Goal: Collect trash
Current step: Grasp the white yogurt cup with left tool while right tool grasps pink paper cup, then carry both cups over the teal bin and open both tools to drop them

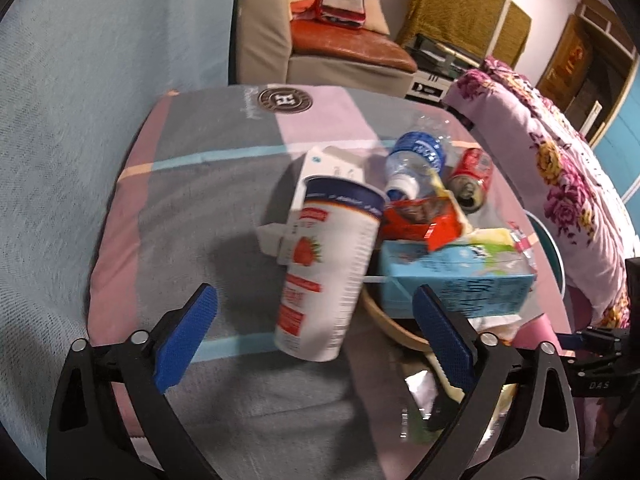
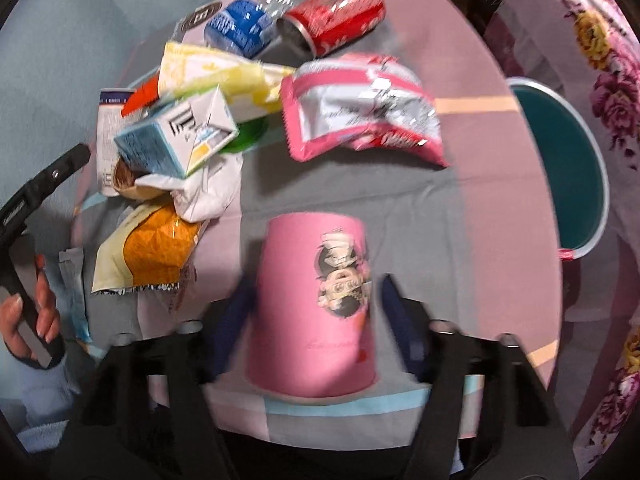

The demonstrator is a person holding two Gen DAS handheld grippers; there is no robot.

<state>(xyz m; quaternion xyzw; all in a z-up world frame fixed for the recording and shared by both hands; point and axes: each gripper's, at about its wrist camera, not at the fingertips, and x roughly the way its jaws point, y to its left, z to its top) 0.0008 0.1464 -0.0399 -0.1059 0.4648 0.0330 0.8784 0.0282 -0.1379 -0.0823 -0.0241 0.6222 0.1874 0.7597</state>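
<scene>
Pink cup (image 2: 316, 308) between open jaws — trash pile (image 2: 180, 136) beyond

Cups: two, one white (image 1: 328, 276), one pink (image 2: 316, 308)
Cans: one (image 2: 334, 20)
Bottles: one (image 1: 416, 160)
Cartons: one (image 2: 176, 140)
Pink wrappers: one (image 2: 360, 108)

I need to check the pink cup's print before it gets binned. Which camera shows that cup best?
The right wrist view: the pink cup fills the lower centre between the right gripper's fingers, its cartoon print facing the camera, though motion-blurred. The left wrist view does not clearly show it; a white strawberry cup dominates there.
</scene>
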